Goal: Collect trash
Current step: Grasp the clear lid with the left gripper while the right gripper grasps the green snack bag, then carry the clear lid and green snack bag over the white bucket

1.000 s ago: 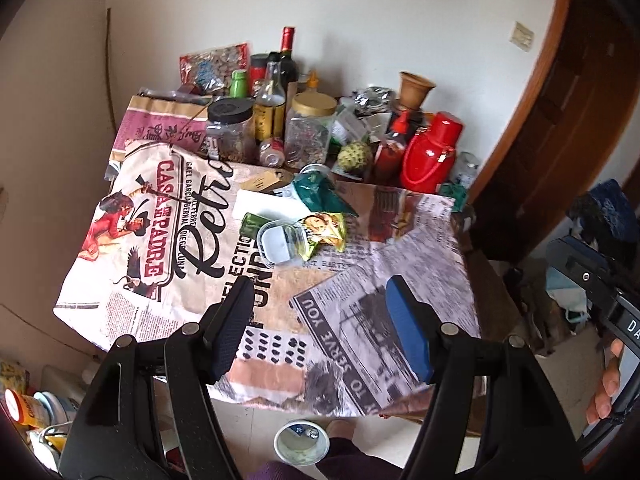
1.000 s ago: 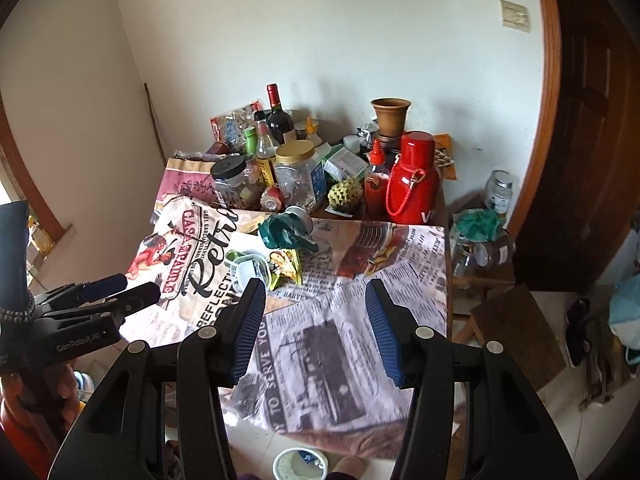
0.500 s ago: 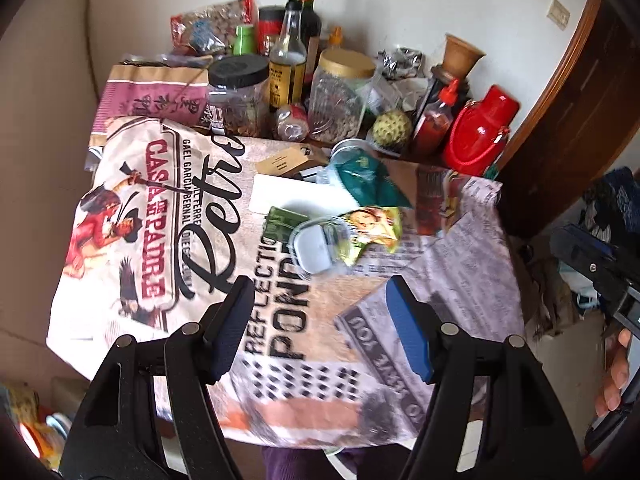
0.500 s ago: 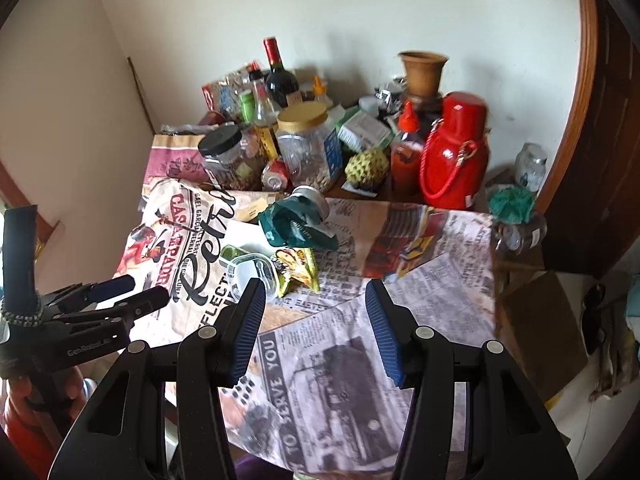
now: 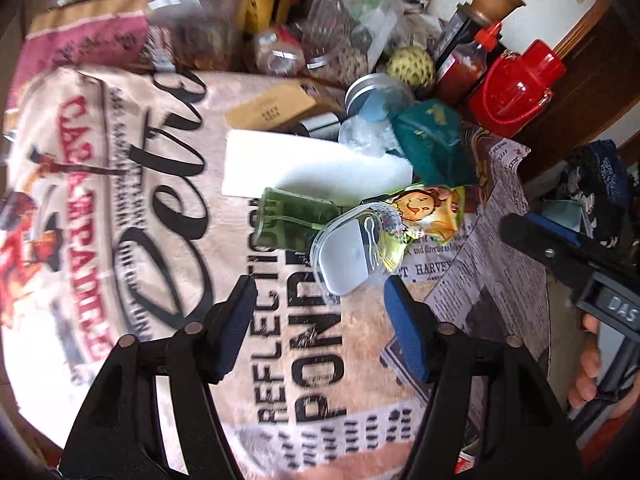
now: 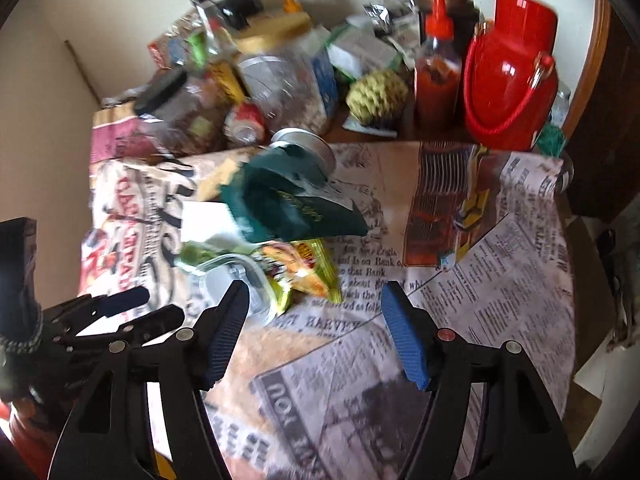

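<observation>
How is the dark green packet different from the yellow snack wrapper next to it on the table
The dark green packet is plain dark green with small gold print; the yellow snack wrapper is bright yellow with a cartoon face. The green packet looks bigger and puffed up, while the yellow wrapper lies flatter, partly under a clear plastic container. Both are crumpled and lie loose on the printed tablecloth.

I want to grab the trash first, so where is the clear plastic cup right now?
The clear plastic cup lies on its side mid-table, just ahead of the open left gripper, between a green wrapper and a yellow snack packet.
</observation>
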{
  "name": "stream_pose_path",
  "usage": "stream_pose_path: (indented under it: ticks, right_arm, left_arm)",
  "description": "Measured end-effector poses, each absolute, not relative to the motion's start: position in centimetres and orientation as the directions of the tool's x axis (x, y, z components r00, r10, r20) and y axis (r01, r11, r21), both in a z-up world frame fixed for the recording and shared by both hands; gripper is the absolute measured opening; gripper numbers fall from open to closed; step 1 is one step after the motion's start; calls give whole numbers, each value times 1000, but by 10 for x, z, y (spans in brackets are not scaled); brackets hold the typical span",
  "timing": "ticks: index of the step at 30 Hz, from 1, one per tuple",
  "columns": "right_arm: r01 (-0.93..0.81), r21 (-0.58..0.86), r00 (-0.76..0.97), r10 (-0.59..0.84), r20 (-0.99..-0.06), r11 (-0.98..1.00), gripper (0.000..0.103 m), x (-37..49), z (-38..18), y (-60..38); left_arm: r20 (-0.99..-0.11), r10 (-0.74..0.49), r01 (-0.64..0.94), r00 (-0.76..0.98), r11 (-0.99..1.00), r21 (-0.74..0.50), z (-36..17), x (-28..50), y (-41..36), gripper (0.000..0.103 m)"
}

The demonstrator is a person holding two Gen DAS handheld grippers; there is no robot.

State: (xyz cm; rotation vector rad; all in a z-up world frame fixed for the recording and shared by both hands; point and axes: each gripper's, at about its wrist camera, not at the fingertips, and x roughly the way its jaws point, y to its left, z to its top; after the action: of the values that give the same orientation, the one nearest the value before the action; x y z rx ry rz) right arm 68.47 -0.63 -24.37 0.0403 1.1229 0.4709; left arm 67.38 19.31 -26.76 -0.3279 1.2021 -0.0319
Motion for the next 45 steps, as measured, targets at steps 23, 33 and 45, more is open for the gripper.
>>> stream_pose_path:
  ticks: [23, 33, 45]
  right_arm:
    - [-410, 367, 247, 489, -836, 835, 9, 694, -270, 8]
    - [-443, 313, 338, 480, -810, 840, 9, 655, -223, -39]
    - [-539, 252, 483, 540, -689, 803, 9, 599, -138, -123]
  left_arm:
    - [-886, -258, -191, 385, 917, -350, -270, 680, 186, 9]
    - [-851, -107, -234, 514, 937, -260, -207, 649, 166, 8]
    - [-753, 31, -285, 658, 935, -210, -114, 584, 79, 8]
